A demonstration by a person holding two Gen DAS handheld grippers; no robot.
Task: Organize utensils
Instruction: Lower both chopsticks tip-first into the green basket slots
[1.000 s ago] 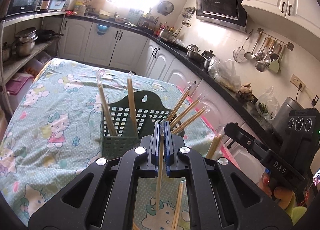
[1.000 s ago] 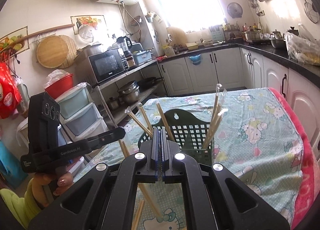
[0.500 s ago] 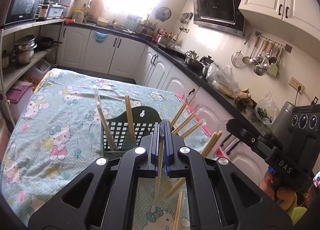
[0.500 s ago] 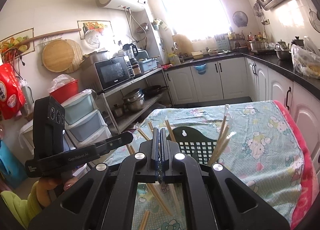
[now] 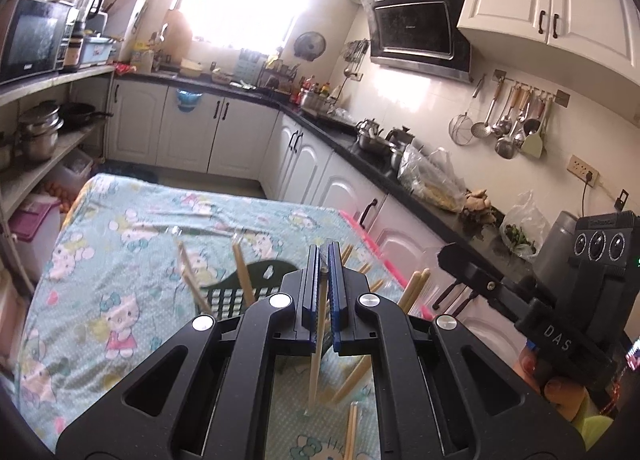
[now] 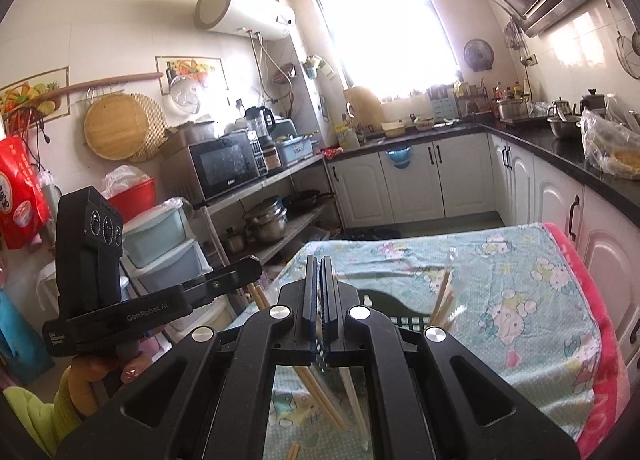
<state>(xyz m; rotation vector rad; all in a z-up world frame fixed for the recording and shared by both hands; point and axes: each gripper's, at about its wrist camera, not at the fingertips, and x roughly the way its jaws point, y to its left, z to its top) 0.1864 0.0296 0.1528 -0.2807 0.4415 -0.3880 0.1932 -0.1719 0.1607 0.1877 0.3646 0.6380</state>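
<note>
L tongs (image 5: 323, 260) pinch chopstick (image 5: 318, 344) | R tongs (image 6: 319, 272) prob. same | holder (image 5: 240, 288) below

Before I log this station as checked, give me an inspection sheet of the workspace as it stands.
Surface: table under a cartoon-cat cloth.
Job's things: green holder with chopsticks leaning in it; loose chopsticks on the cloth.
Clutter: nothing seen.
Grippers: left gripper shut on a chopstick; right gripper shut on a chopstick.
Cables: one from the wall socket.
Surroundings: kitchen, microwave, hanging ladles.
</note>
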